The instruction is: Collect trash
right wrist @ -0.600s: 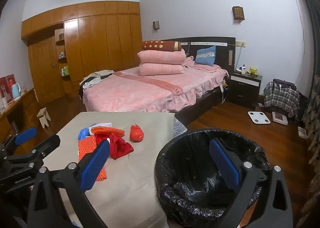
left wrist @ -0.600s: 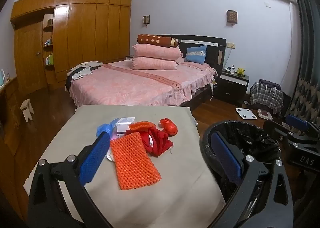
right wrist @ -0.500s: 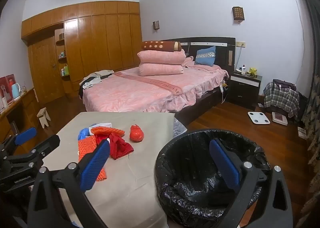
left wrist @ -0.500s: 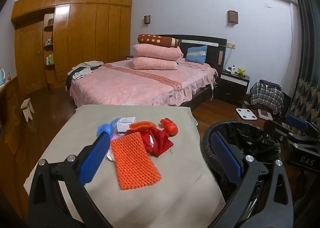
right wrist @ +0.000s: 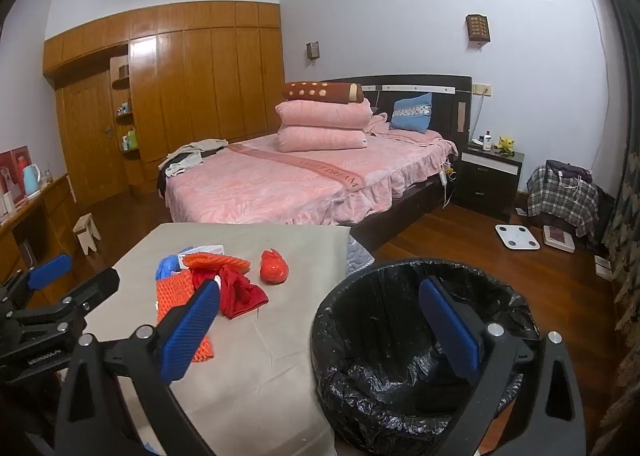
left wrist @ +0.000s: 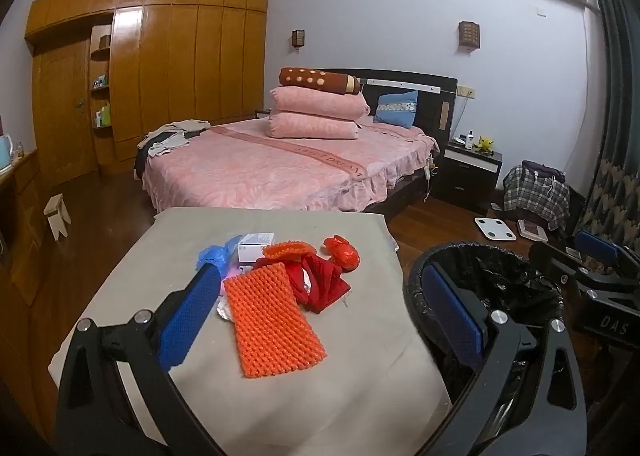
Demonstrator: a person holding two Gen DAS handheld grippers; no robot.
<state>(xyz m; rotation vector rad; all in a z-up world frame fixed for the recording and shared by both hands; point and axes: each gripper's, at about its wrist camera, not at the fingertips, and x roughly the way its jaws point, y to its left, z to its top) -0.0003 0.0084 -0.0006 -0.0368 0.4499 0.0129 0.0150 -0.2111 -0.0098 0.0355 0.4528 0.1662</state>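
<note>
Both sets of fingers wide open, holding nothing: left gripper (left wrist: 320, 304), right gripper (right wrist: 320, 316). Trash pile (left wrist: 280, 280) mid-frame on tabletop (left wrist: 352, 388). Black-lined trash bin (right wrist: 400, 340) lower right, beside tabletop.

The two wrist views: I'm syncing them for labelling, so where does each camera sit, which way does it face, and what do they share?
Left wrist: on the left gripper, tilted slightly down over the table at the orange foam net; its open blue pads frame the view, and the right gripper shows at the right edge.
Right wrist: on the right gripper, facing the black-lined trash bin; the left gripper shows at the left edge.
Shared: table, trash pile, bin, pink bed.
</note>
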